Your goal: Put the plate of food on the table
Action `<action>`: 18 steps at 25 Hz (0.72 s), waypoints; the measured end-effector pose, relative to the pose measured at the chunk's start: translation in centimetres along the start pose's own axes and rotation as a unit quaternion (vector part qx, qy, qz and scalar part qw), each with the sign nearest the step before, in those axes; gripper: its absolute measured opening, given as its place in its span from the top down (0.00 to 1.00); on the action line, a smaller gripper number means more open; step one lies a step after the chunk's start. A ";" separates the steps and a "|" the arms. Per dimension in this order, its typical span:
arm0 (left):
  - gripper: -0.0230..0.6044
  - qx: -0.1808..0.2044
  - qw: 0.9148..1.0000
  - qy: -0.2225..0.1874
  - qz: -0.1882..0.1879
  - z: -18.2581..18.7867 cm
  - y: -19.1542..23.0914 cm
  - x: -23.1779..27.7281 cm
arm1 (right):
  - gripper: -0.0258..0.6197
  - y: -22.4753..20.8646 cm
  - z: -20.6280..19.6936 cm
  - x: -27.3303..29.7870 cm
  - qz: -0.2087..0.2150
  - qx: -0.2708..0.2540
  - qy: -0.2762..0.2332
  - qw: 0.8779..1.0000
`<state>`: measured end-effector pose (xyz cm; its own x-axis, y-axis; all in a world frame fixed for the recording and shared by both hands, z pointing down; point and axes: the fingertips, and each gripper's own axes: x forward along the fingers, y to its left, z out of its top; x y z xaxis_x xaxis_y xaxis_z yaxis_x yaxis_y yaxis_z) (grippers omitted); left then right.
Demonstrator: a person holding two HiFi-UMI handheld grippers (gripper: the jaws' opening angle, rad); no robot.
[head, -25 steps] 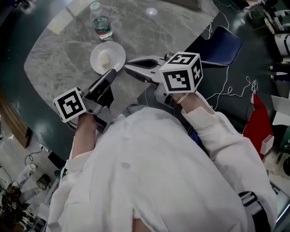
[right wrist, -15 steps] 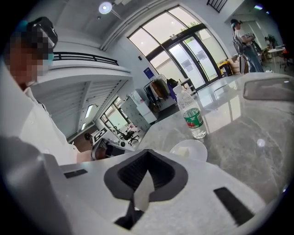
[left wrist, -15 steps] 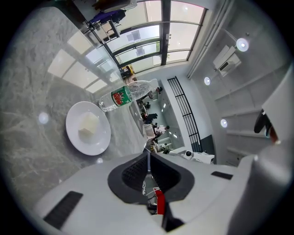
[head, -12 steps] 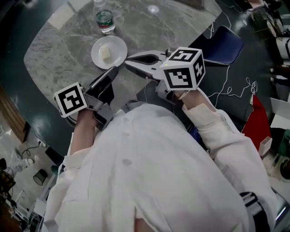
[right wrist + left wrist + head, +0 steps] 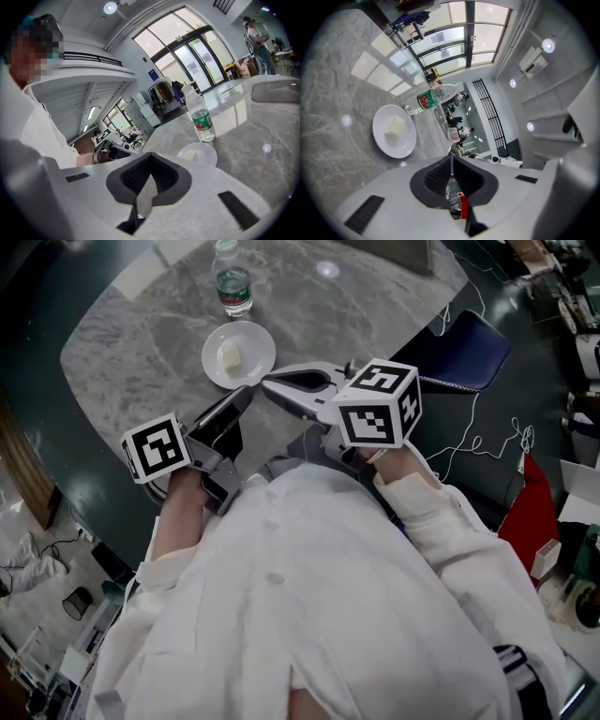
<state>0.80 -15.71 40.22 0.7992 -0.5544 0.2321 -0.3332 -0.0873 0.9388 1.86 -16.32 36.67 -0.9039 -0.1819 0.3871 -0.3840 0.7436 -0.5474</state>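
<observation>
A white plate (image 5: pixel 240 354) with a pale block of food (image 5: pixel 230 355) rests on the grey marble table (image 5: pixel 150 343). It also shows in the left gripper view as the plate (image 5: pixel 393 131) and in the right gripper view as the plate (image 5: pixel 200 153). My left gripper (image 5: pixel 246 393) is shut and empty, its tips just short of the plate's near rim. My right gripper (image 5: pixel 266 382) is shut too, pointing left, its tips close beside the plate's near right rim. Neither touches the plate.
A clear water bottle (image 5: pixel 232 279) with a green label stands just beyond the plate; it shows as the bottle (image 5: pixel 433 97) and the bottle (image 5: pixel 200 119). A dark blue chair (image 5: pixel 459 343) is at the table's right edge. White cables (image 5: pixel 487 432) lie on the floor.
Both grippers have drawn a little nearer the plate and stay shut; in the head view the plate and bottle sit slightly further right. Nothing was grasped.
</observation>
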 end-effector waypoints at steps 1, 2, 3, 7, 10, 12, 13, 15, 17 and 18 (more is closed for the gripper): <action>0.92 -0.002 1.000 -0.001 0.001 0.1 0.1 -0.1 | 0.96 0.0 0.0 0.1 0.000 0.002 -0.002 1.000; 0.92 -0.002 1.000 -0.002 0.002 0.2 0.1 -0.2 | 0.96 0.1 0.0 0.3 0.000 0.005 -0.005 1.000; 0.92 0.001 1.000 -0.003 0.003 0.3 0.1 -0.3 | 0.96 0.1 0.1 0.4 0.000 0.009 -0.009 1.000; 0.92 0.004 1.000 -0.009 -0.007 0.7 -0.1 -0.3 | 0.96 0.2 0.3 0.8 0.001 0.022 -0.024 0.999; 0.92 0.005 1.000 -0.012 0.000 0.8 0.0 -0.4 | 0.96 -0.1 0.4 1.0 -0.006 0.027 -0.036 0.999; 0.92 0.009 1.000 -0.013 0.004 1.1 0.1 -0.8 | 0.96 -0.2 0.4 1.2 -0.017 0.026 -0.038 0.999; 0.92 0.009 1.000 -0.014 0.004 1.2 0.1 -0.9 | 0.96 -0.3 0.3 1.4 -0.025 0.024 -0.035 0.999; 0.92 0.004 1.000 -0.017 0.005 1.3 0.2 -1.2 | 0.96 -0.5 0.0 1.8 -0.038 0.024 -0.029 0.999; 0.92 0.002 1.000 -0.021 0.007 1.5 0.4 -1.4 | 0.96 -0.5 -0.4 2.0 -0.043 0.032 -0.030 0.998; 0.92 0.002 1.000 -0.022 0.008 1.5 0.6 -1.5 | 0.96 -0.5 -0.6 2.2 -0.044 0.036 -0.031 0.998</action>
<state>-1.34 -16.21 40.00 0.7708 -0.5921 0.2350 -0.3471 -0.0811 0.9343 0.18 -16.71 38.22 -0.8753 -0.2851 0.3906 -0.4727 0.6747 -0.5669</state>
